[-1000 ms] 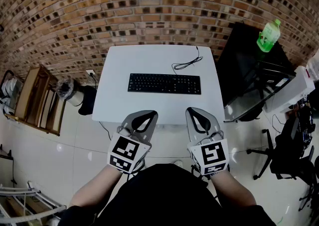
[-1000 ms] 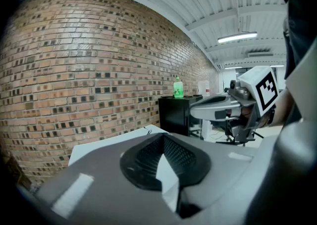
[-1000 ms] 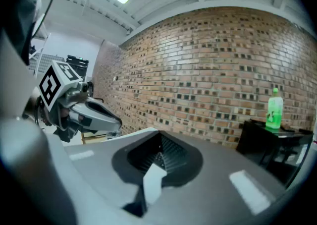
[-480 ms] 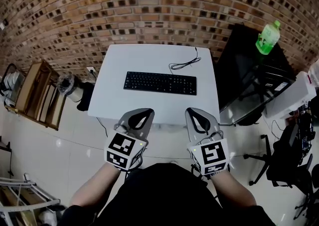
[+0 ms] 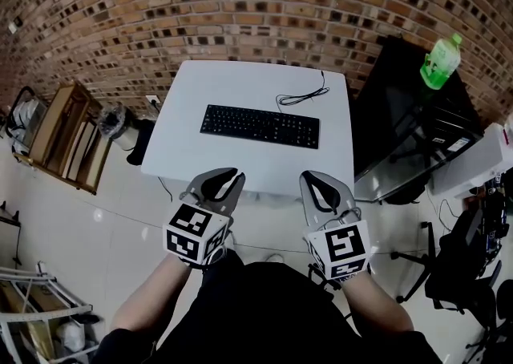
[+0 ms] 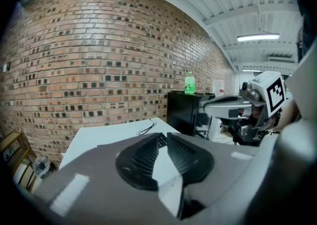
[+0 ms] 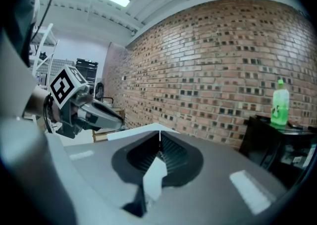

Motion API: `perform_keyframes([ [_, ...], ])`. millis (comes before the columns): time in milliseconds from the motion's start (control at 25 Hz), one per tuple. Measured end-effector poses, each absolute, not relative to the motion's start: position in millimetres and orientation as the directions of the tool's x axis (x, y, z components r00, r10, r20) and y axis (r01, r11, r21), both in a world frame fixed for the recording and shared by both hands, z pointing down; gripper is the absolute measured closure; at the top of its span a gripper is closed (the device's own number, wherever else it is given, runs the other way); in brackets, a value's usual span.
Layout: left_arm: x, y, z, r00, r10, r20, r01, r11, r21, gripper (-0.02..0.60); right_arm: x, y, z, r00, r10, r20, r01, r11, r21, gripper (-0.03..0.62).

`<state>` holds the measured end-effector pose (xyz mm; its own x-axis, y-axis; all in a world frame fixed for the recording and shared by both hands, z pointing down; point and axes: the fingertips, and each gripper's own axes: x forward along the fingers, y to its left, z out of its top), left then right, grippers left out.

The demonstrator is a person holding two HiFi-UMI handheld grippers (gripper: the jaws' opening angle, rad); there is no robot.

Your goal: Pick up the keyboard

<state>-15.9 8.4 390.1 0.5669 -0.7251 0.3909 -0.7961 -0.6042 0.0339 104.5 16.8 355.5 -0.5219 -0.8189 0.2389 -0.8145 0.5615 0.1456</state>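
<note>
The black keyboard lies flat across the middle of the white table, its thin cable curling toward the far right corner. Both grippers hover off the table's near edge and touch nothing. My left gripper points at the keyboard's left part. Its jaws are opening, a narrow gap shows between them, and nothing is in it. My right gripper is shut and empty, level with the keyboard's right end.
A brick wall runs behind the table. A black cabinet stands right of the table with a green bottle on top. A wooden shelf stands at the left, an office chair at the right.
My left gripper has rolled and sunk a little, and its jaws have parted slightly. The right gripper has drifted sideways and stays shut. The keyboard has not moved on the table.
</note>
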Motion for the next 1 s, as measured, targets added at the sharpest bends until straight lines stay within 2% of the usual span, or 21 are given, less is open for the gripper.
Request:
perform_keyframes([
  [200, -28, -8, 396, 0.548, -0.731, 0.406, -0.817, -0.572, 0.072, 0.483, 105, 6, 361, -0.524, -0.813, 0.256, -0.815, 0.566, 0.128, 0.581],
  [680, -71, -91, 427, 0.528, -0.72, 0.45, -0.841, -0.514, 0.165, 0.387, 102, -62, 393, -0.478, -0.803, 0.354, -0.851, 0.524, 0.039, 0.492],
  [1000, -125, -168, 466, 0.507, -0.689, 0.518, -0.86, -0.448, 0.246, 0.351, 98, -126, 431, -0.425, -0.786, 0.448, -0.89, 0.454, -0.047, 0.436],
])
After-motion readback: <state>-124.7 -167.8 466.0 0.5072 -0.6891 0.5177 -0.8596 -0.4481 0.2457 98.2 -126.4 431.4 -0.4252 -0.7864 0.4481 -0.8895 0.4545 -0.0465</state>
